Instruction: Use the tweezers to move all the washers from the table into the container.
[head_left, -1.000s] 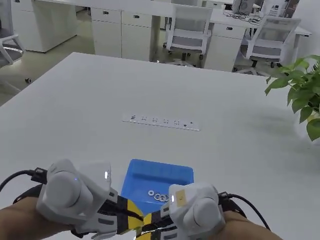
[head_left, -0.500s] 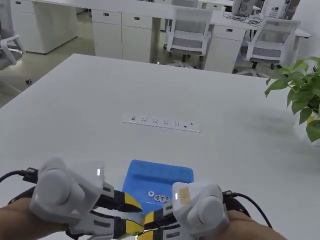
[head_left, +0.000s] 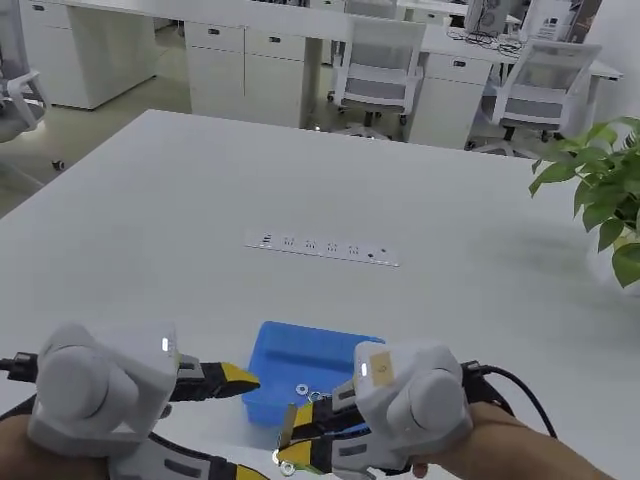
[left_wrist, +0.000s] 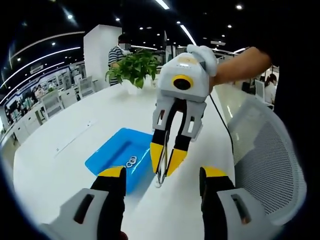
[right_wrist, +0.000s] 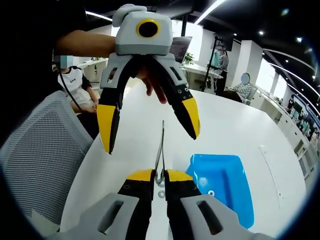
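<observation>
Washers (head_left: 312, 392), small flat metal rings, are lying clustered inside the shallow blue plastic container (head_left: 330, 345) on the smooth white tabletop (head_left: 300, 180); to their left, the left gripper (head_left: 245, 423) is hovering with fingers spread wide, holding nothing; to the right, the right gripper (right_wrist: 159, 176) is pinching thin steel tweezers (right_wrist: 161, 145) between narrow fingers; another ring (head_left: 288, 467) seems to be sitting at the tweezer tips, grip uncertain. Risk: that slick ring slipping from the springy blades and rolling across the tabletop, should the pinch loosen.

An open-plan office: white desks (head_left: 240, 60), mesh swivel chairs (head_left: 378, 55).
</observation>
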